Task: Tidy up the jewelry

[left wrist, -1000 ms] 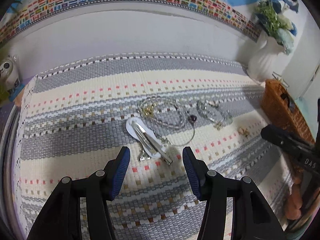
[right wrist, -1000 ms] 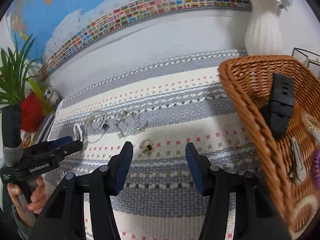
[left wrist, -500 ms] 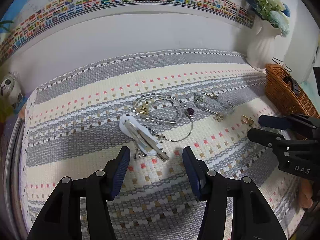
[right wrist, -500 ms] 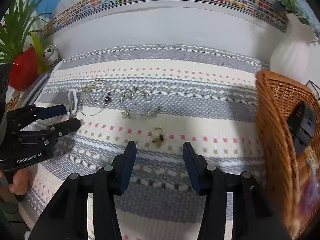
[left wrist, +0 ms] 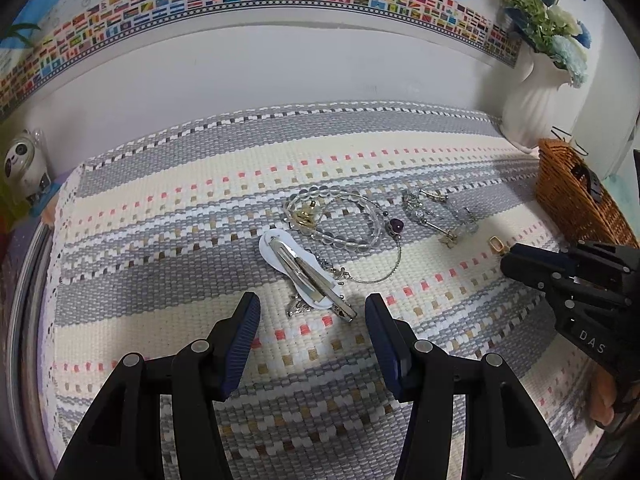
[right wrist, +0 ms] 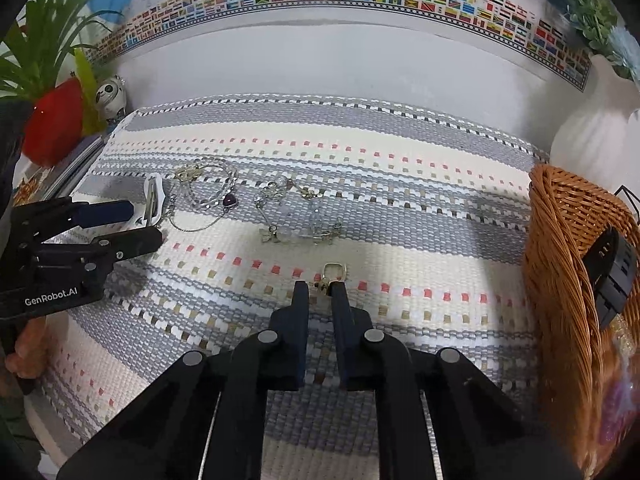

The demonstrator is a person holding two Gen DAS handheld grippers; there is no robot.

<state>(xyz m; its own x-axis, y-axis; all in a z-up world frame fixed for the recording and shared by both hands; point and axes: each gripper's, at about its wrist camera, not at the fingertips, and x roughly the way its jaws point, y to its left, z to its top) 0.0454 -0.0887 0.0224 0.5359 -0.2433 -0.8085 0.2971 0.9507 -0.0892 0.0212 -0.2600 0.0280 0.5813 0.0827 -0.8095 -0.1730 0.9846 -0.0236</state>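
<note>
Striped woven cloth covers the table. Nearest, the right gripper (right wrist: pixel 320 290) is closing on a small gold earring (right wrist: pixel 333 274) near the table's right edge — pinch low, lift straight. Left gripper (left wrist: pixel 312 312) hangs half-open, empty, before the hair clip (left wrist: pixel 308 272). Farther right, the wicker basket (right wrist: pixel 560 240). Bodies read "GenRobot.AI" and "DAS".

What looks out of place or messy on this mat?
The jewelry is strewn loose on the mat: a bead bracelet overlaps a thin chain, and a hair clip lies askew on a white card. The basket holds only some pieces. The right claw is closing on a gold earring.
</note>
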